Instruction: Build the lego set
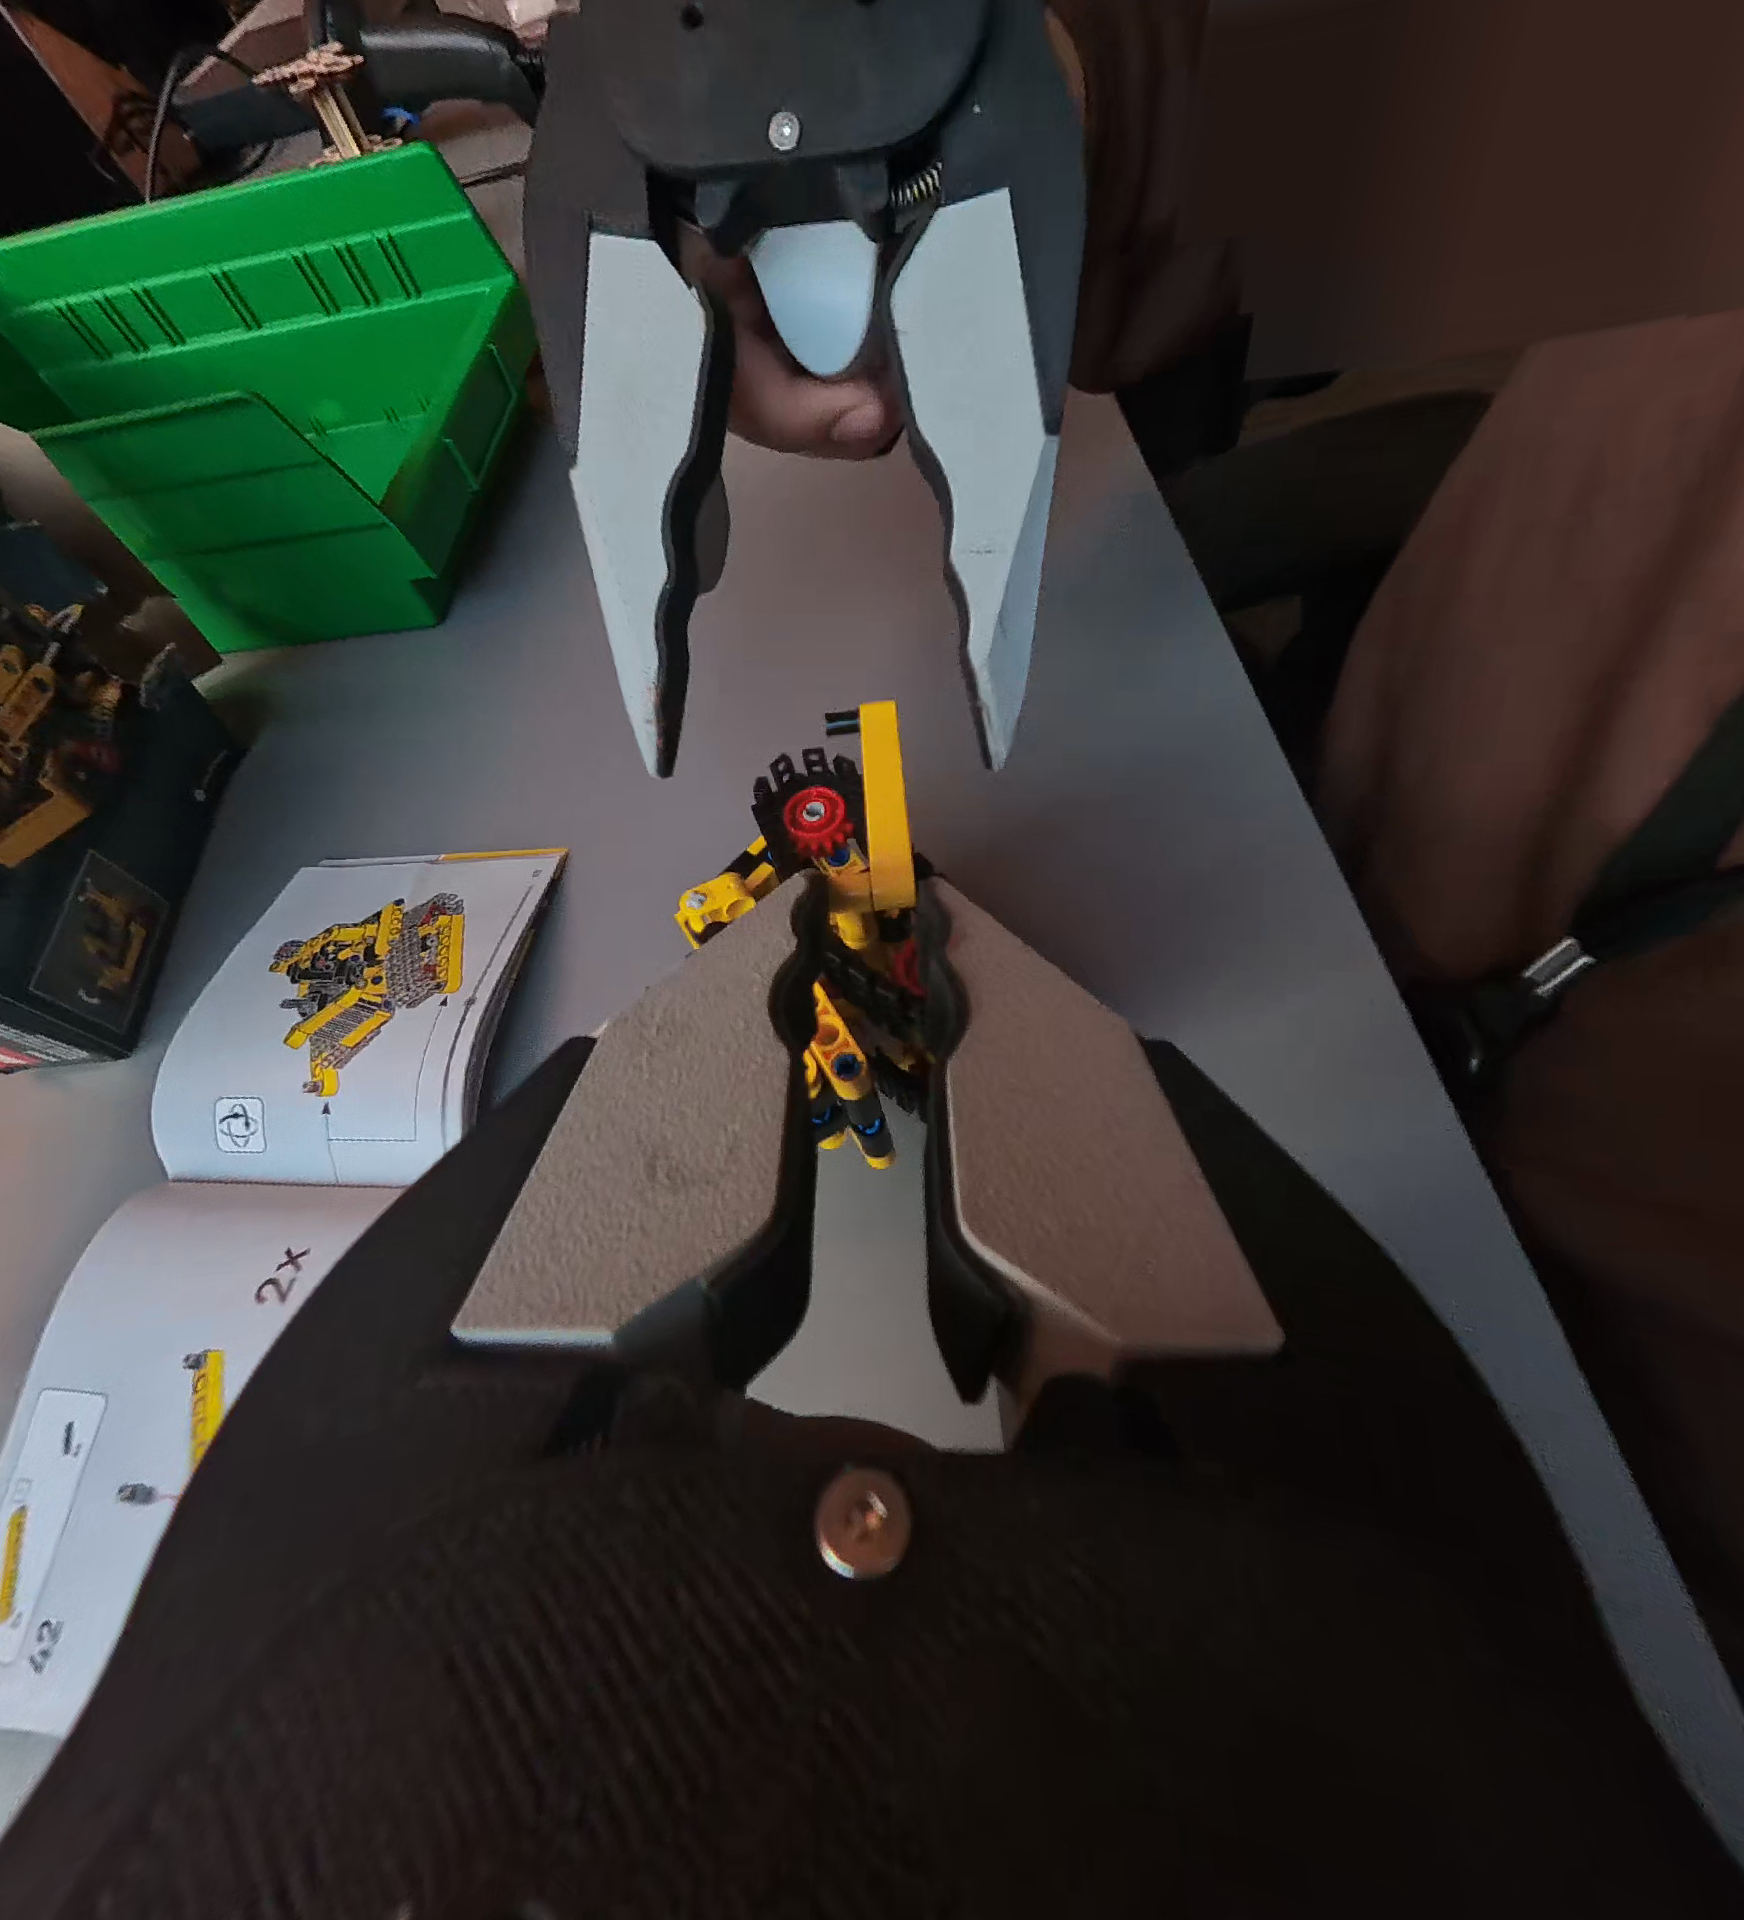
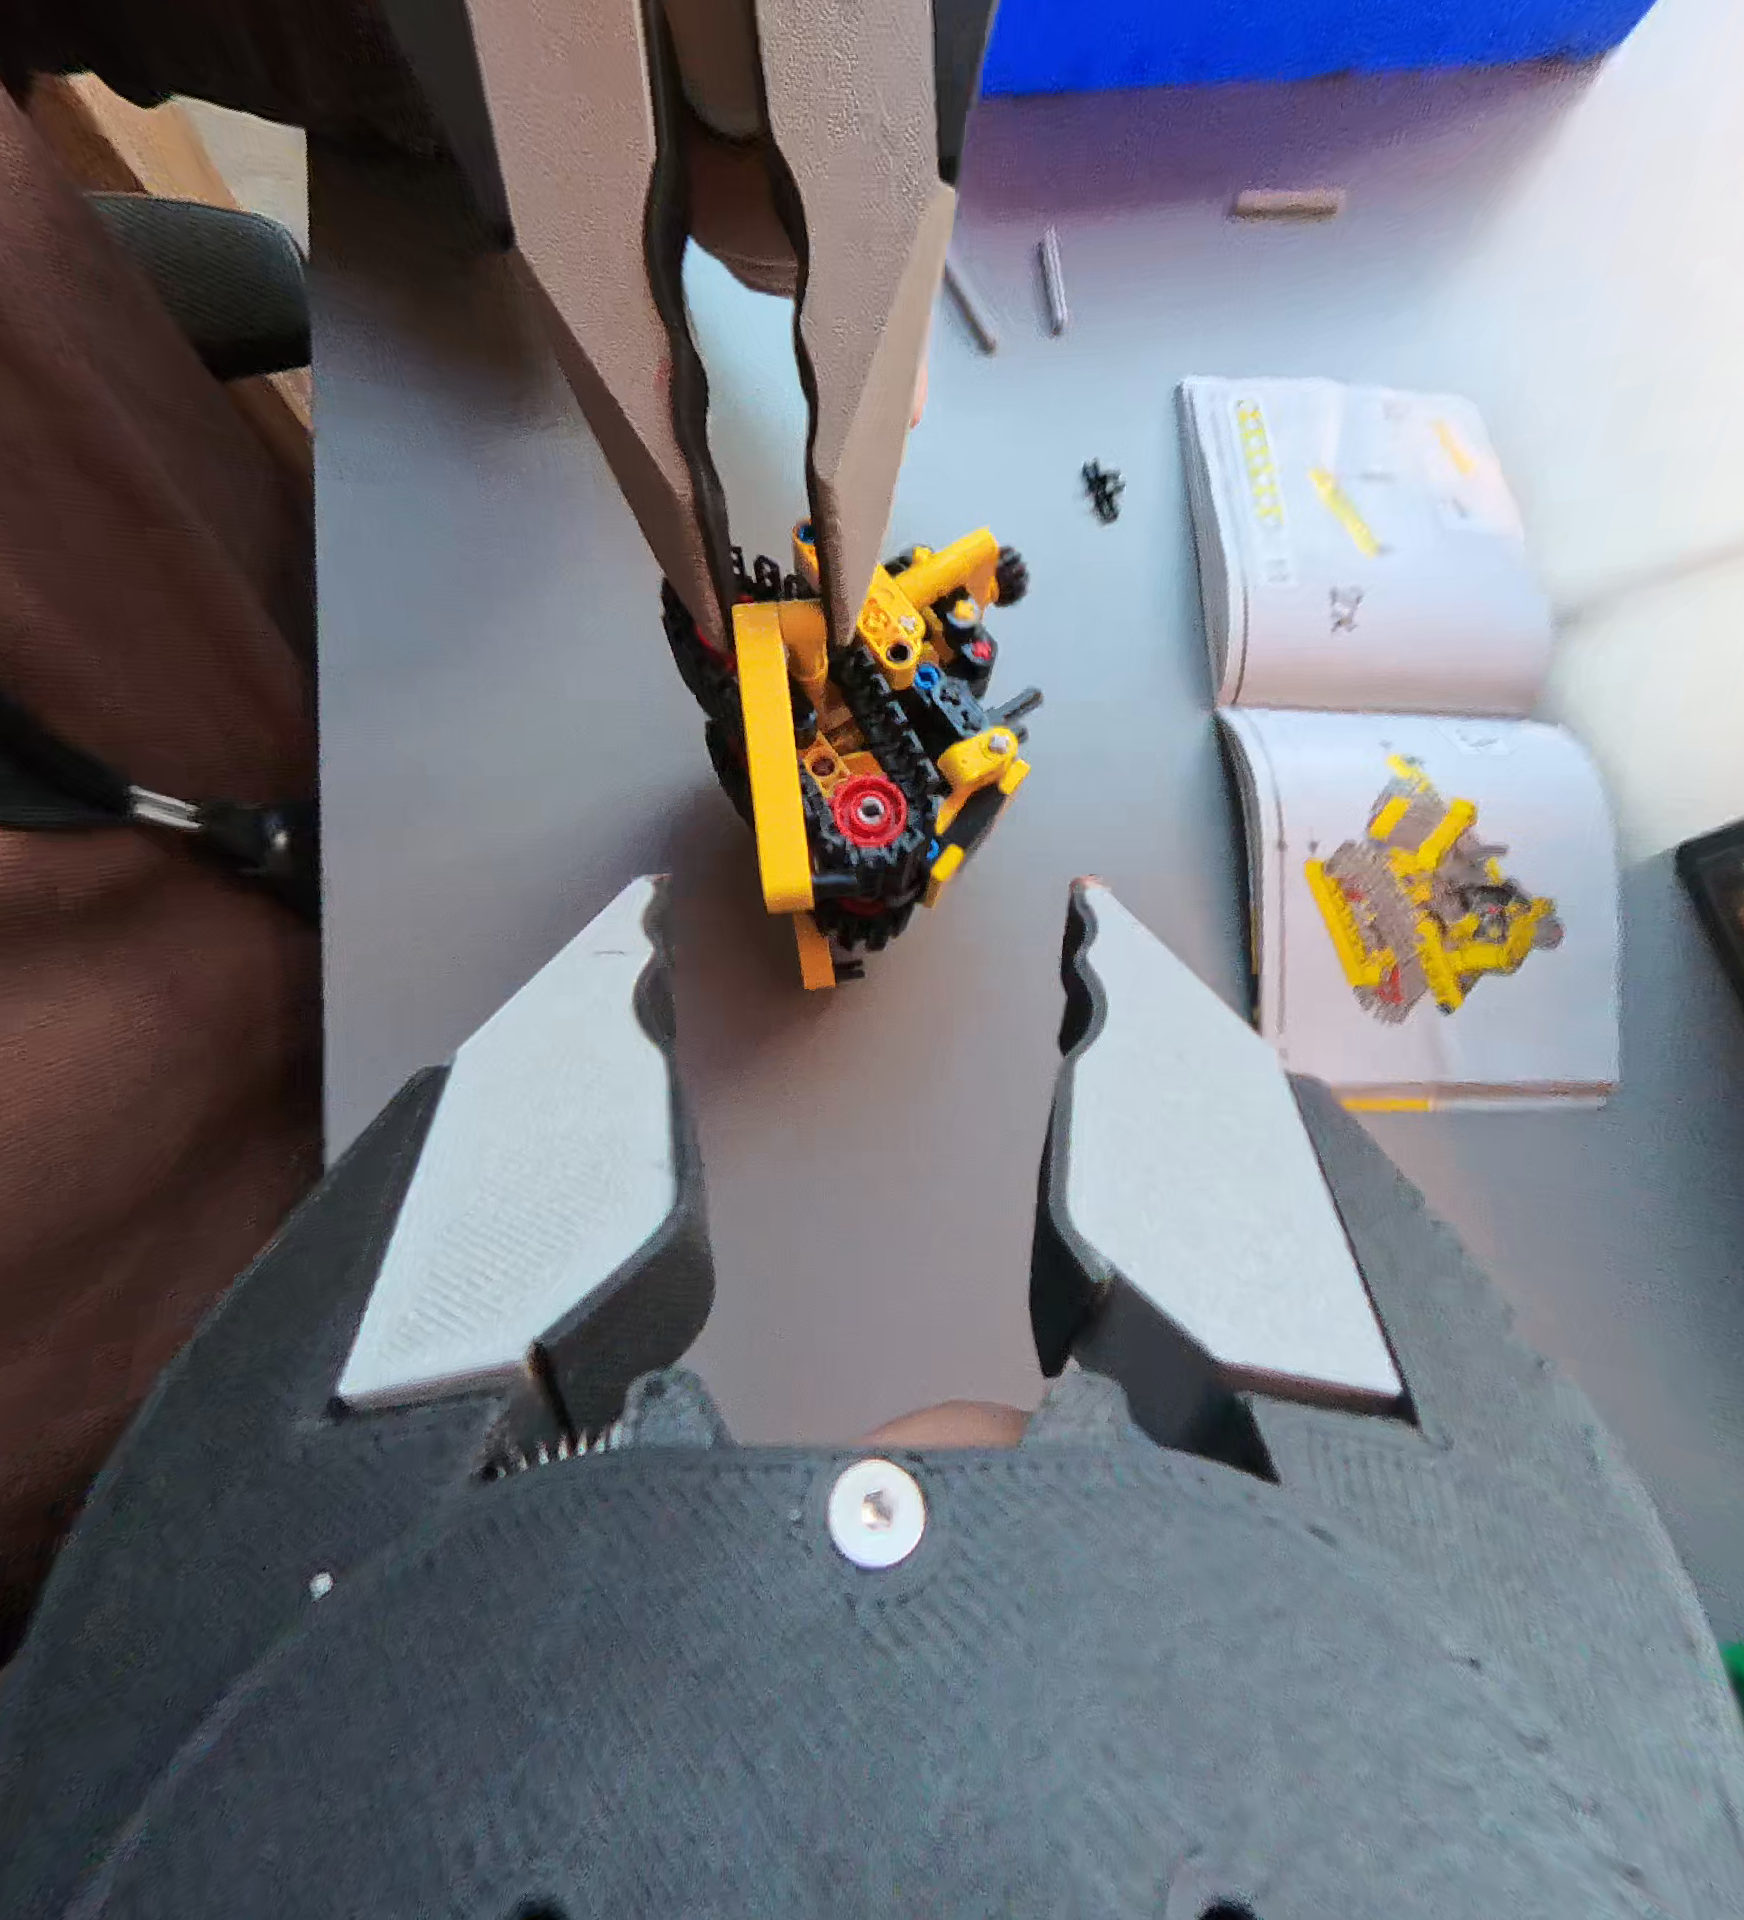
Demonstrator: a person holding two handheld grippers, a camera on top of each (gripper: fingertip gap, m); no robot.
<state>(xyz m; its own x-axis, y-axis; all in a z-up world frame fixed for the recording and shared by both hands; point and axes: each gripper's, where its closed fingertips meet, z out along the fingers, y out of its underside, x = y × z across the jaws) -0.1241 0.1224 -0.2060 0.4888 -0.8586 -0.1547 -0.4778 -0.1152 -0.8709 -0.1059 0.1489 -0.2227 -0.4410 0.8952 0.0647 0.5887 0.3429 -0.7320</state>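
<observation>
Left wrist view: the left gripper [image 1: 863, 935] is clamped on the model [image 1: 837, 914], a yellow and black part-built assembly held above the bench [image 1: 535, 727], with a red gear [image 1: 818, 814] and a yellow beam [image 1: 883, 800] standing clear of the fingertips. The right gripper [image 1: 826, 769] faces it from the far side, jaws apart and empty, tips just beside the top of the model without touching. An open manual [image 1: 328, 1039] lies to the left, with the box [image 1: 26, 790] and a green bin [image 1: 255, 395] beyond. Right wrist view: the right gripper [image 2: 873, 894] is spread wide and holds nothing; the model [image 2: 847, 748] sits just ahead of its tips, pinched at its far end by the left gripper [image 2: 780, 623]. A small black pin [image 2: 1104, 488] and two grey axles [image 2: 1013, 291] lie loose on the bench [image 2: 494, 520], near the manual [image 2: 1419, 883]. Assessment: the build appears well advanced, with tracks, gears and frame assembled, but it looks short of the full machine pictured in the manual. The loose parts suggest further fitting remains. The next piece is not yet picked up.
</observation>
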